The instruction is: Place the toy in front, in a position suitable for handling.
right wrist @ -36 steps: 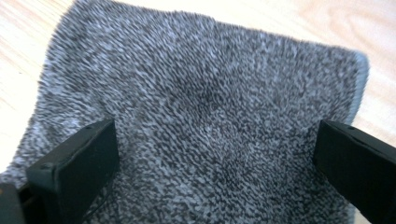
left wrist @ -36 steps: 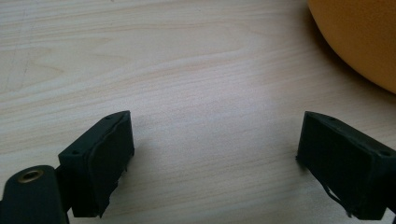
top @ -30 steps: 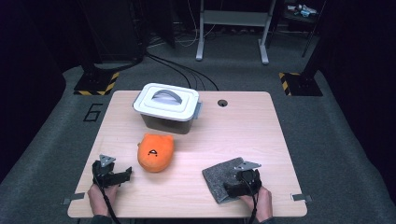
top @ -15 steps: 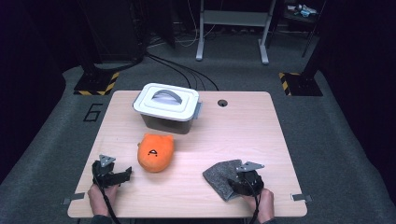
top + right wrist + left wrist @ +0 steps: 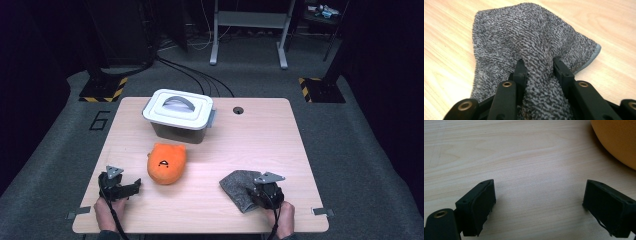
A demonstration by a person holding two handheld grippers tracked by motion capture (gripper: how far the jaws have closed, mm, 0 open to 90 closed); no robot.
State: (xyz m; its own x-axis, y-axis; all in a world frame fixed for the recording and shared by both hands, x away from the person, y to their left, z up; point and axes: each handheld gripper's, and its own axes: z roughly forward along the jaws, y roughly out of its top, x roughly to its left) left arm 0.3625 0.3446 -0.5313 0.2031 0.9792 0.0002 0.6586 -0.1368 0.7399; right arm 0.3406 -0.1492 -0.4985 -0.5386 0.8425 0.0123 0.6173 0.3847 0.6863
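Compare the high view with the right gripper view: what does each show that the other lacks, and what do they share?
High view alone: the lidded grey bin, the orange plush, the left tool with jaws apart over bare wood.

Right gripper view alone: the jaws have just been closing and pinch a bunched fold of the grey towel; its stitched hem shows at one corner.

Both: the towel, the right tool, the wooden table.

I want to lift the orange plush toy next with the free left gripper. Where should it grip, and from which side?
Probably across the narrow lower end of the orange plush toy, coming from its left, where the open left gripper already rests on the table. The body is soft and rounded, so the jaws can squeeze in; nothing stands between them.
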